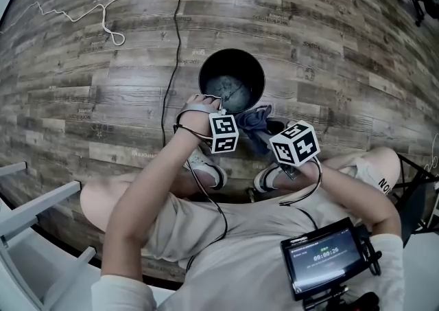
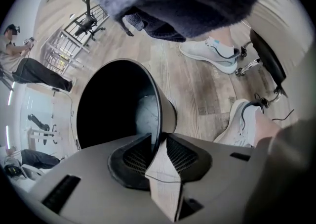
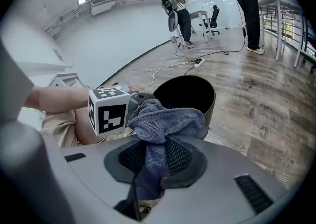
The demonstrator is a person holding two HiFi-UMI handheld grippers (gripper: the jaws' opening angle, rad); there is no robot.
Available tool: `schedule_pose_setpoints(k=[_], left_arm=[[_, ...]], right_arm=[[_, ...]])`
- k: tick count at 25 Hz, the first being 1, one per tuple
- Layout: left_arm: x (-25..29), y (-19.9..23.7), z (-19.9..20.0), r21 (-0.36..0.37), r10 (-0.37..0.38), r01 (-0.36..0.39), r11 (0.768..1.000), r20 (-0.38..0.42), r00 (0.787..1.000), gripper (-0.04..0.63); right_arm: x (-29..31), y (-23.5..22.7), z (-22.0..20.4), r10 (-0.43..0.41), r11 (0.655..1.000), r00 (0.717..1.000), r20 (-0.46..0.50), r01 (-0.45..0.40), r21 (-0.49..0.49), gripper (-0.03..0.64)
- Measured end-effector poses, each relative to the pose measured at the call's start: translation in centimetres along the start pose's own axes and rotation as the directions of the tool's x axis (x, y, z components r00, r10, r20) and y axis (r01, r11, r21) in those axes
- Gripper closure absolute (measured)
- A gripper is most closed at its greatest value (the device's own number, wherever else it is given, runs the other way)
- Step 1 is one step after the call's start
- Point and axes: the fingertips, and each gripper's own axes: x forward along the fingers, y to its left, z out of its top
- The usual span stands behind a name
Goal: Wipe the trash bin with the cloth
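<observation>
1. Head view: the trash bin (image 1: 232, 79) stands on the floor (image 1: 82, 97), just ahead of the left tool (image 1: 208, 102) and right tool (image 1: 269, 128).
2. Left gripper view: the left tool (image 2: 159, 150) is clamped on the bin's thin rim, which looks stiff and probably light, so it is a good place to steady it.
3. Right gripper view: the right tool (image 3: 155, 156) pinches the soft, bunched cloth (image 3: 165, 118) just beside that rim.

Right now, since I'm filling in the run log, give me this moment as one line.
left gripper: shut on trash bin rim | right gripper: shut on cloth | cloth: bunched, clear of bin
</observation>
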Motion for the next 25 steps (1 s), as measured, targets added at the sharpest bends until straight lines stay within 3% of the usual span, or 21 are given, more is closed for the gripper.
schedule_pose_setpoints(k=[3,7,9,15,20,25], left_arm=[[-0.2,-0.1,0.9,-0.059,-0.01,0.011,0.998,0.029,1.0,0.488],[-1.0,0.0,1.9,-0.152,-0.065,0.084,0.985,0.128,0.99,0.488],[-1.4,0.1,1.9,-0.161,-0.083,0.109,0.981,0.158,0.984,0.488],[-2.2,0.4,1.3,-0.056,-0.073,0.081,0.995,0.129,0.989,0.488],[-1.0,0.1,-0.3,0.098,-0.026,0.02,0.995,0.062,0.998,0.488],[-0.5,0.2,-0.4,0.063,-0.022,0.018,0.998,0.06,0.998,0.492]], right_arm=[[-0.1,0.0,0.0,-0.003,1.0,1.0,0.002,0.003,-0.003,0.528],[-0.1,-0.4,-0.5,-0.004,1.0,1.0,-0.008,0.004,0.006,0.528],[0.0,-0.8,-0.9,-0.01,1.0,1.0,-0.015,0.01,0.013,0.528],[0.1,-2.6,-1.3,-0.05,0.998,0.999,-0.02,0.051,0.039,0.528],[0.4,-3.2,-2.1,-0.052,0.997,0.998,-0.04,0.054,0.05,0.528],[1.2,-3.1,-3.0,-0.043,0.998,0.997,-0.07,0.046,0.046,0.528]])
